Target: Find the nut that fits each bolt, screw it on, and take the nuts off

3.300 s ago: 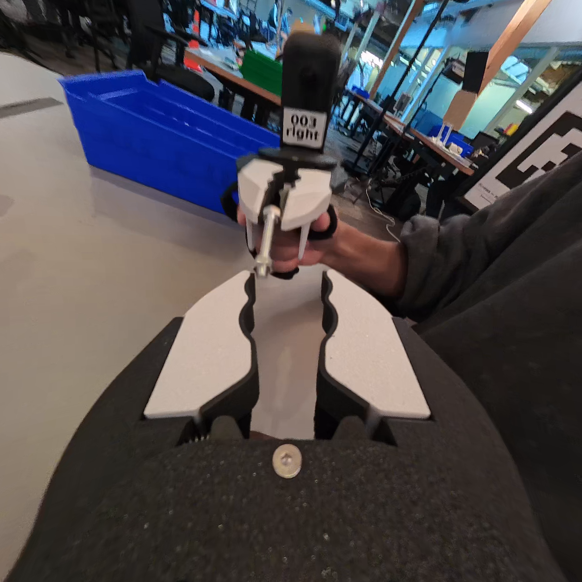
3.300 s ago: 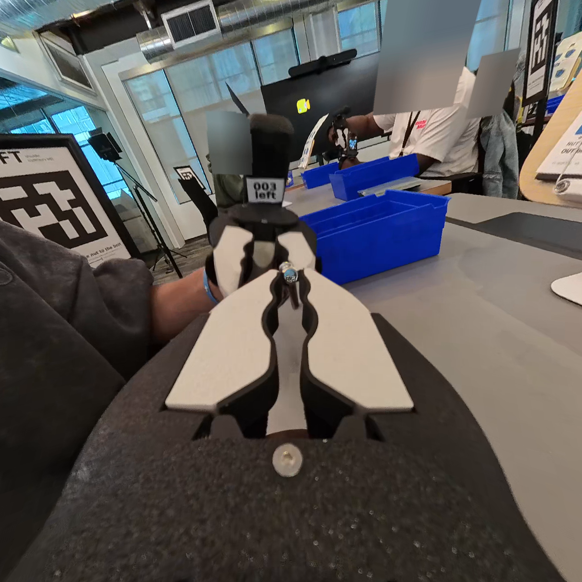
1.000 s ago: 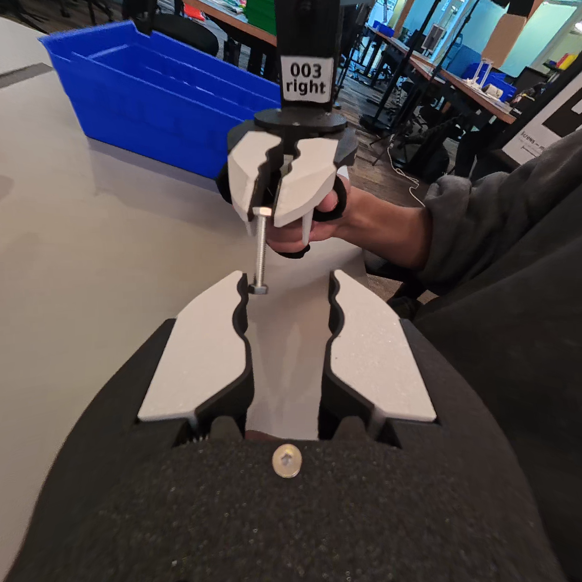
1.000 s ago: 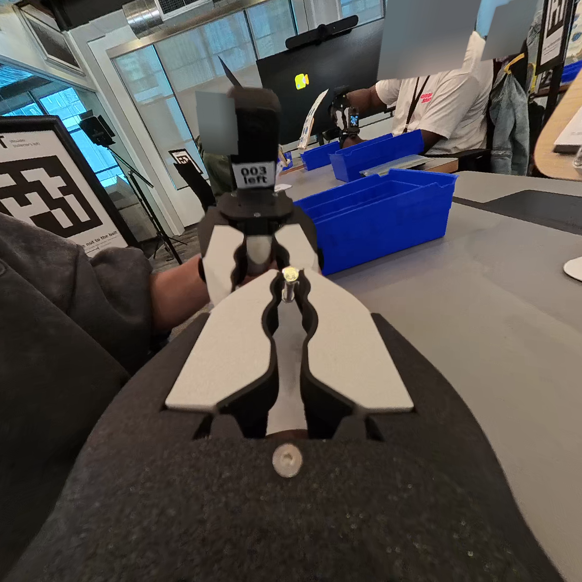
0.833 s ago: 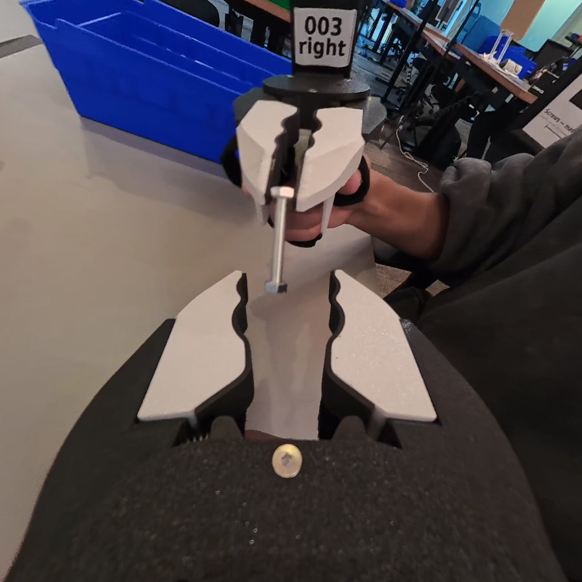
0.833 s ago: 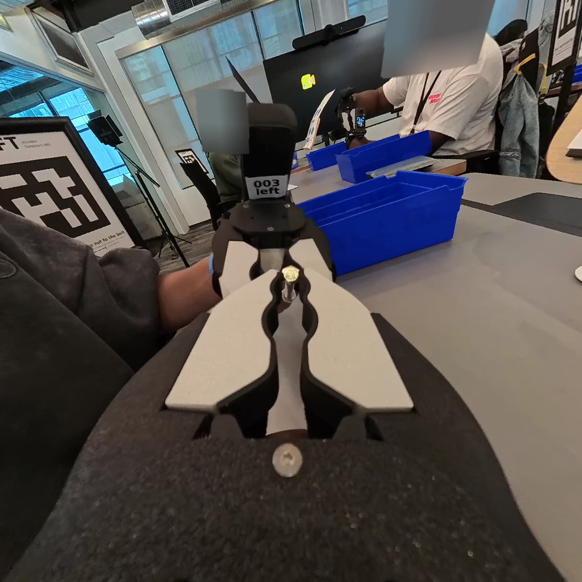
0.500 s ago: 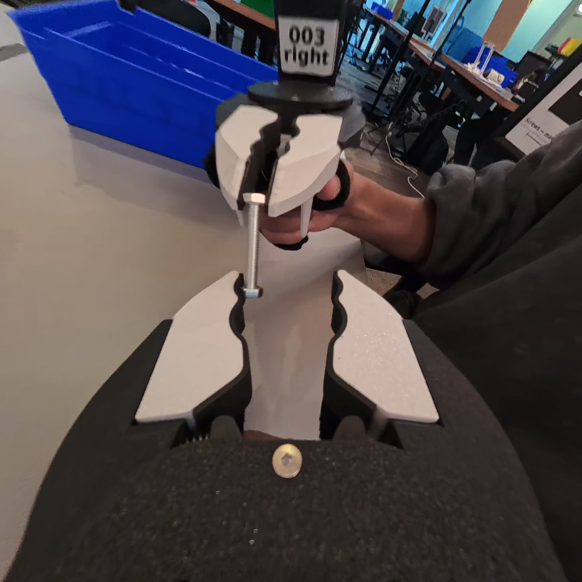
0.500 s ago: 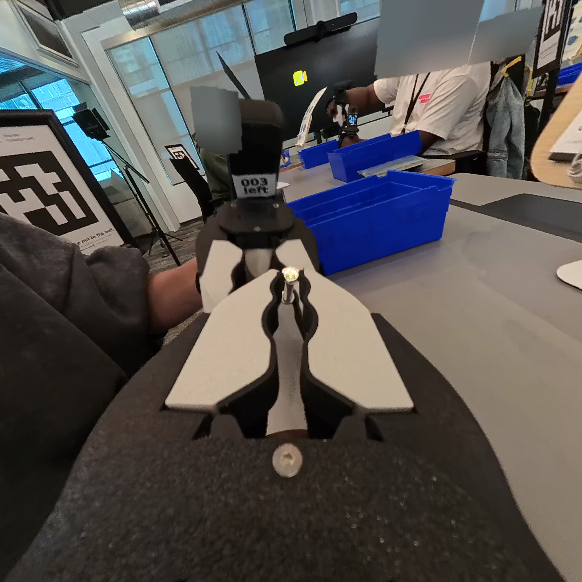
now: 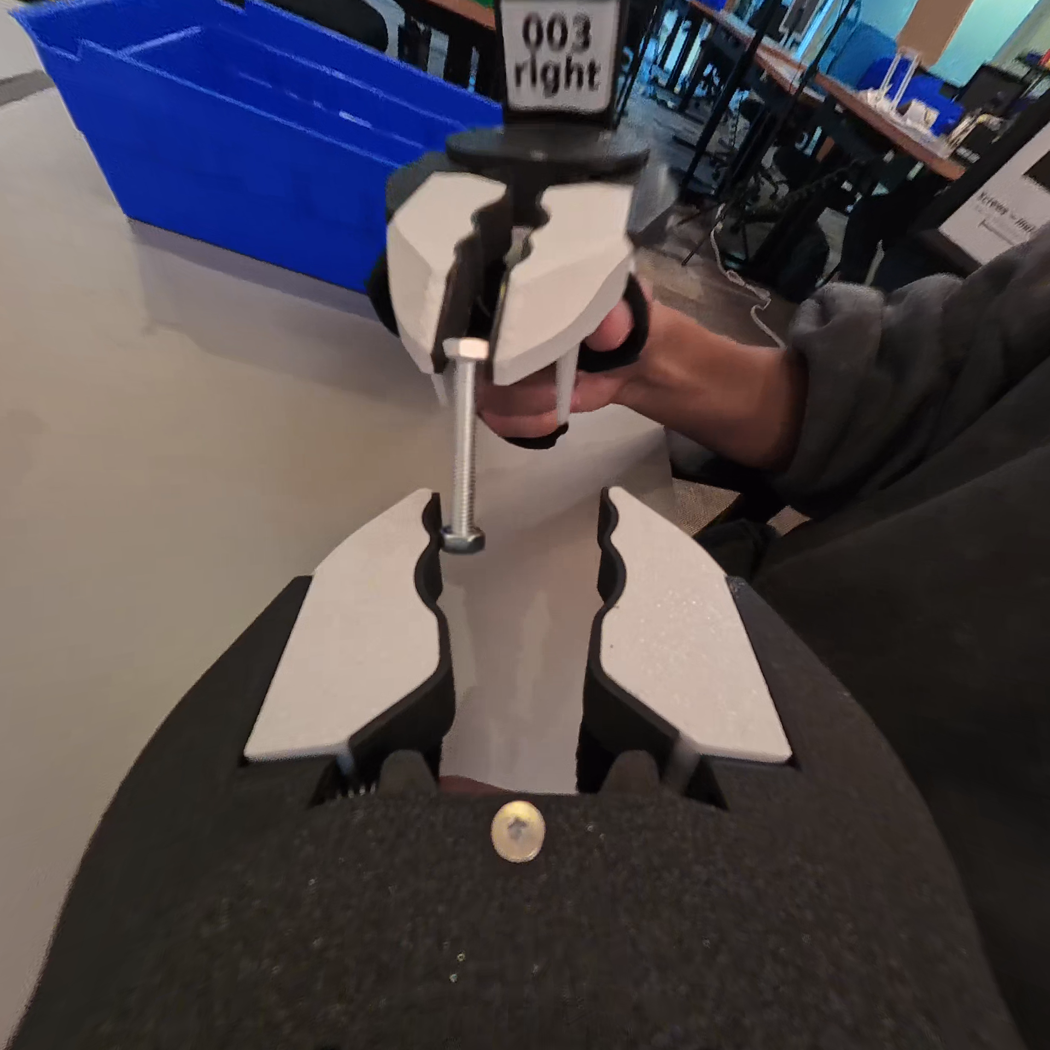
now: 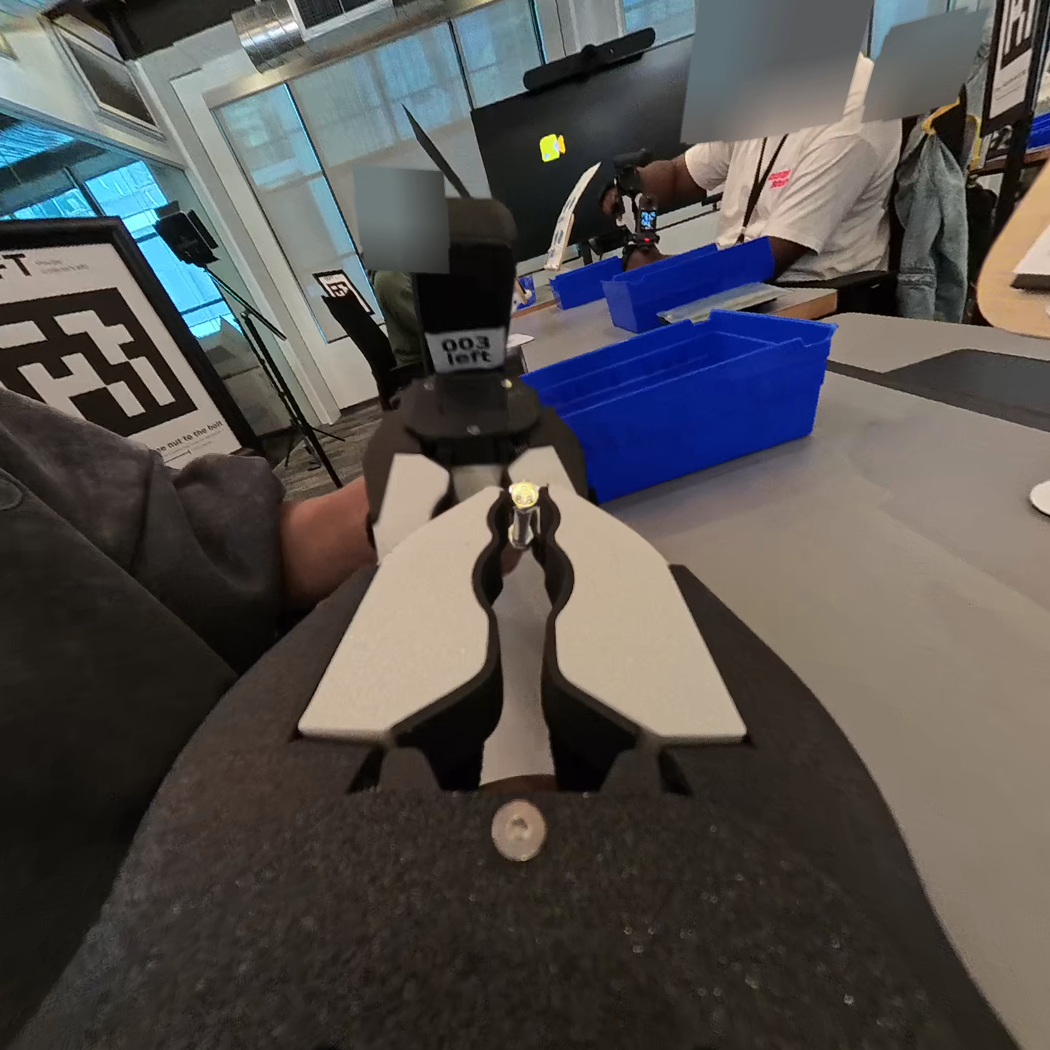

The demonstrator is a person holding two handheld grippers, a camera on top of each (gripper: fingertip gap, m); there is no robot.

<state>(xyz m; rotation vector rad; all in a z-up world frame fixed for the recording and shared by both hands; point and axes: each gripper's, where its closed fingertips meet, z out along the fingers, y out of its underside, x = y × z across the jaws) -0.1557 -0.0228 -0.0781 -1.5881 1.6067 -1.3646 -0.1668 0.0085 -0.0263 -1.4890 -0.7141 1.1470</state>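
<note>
My right gripper [image 10: 524, 497] is shut on the head end of a long silver bolt [image 10: 521, 525]. In the left wrist view the right gripper [image 9: 466, 369] faces me, and the bolt [image 9: 465, 443] points from it toward my left gripper. A hex nut [image 9: 463, 538] sits on the bolt's far end, right beside the inner edge of my left finger [image 9: 363, 625]. My left gripper [image 9: 518, 505] is open, with the nut just inside its gap on the left side. In the right wrist view the left gripper [image 10: 474, 477] shows behind the bolt; the nut is hidden there.
A blue bin [image 9: 255, 153] stands on the grey table [image 9: 170, 426] beyond the grippers; it also shows in the right wrist view [image 10: 682, 398]. Sleeved arms lie at the table's near edge. People sit at other tables with more blue bins [image 10: 682, 284] behind.
The right gripper has swung the bolt about, so the nut end went to the middle of my left gripper's gap and back to its left finger. Both grippers kept their states.
</note>
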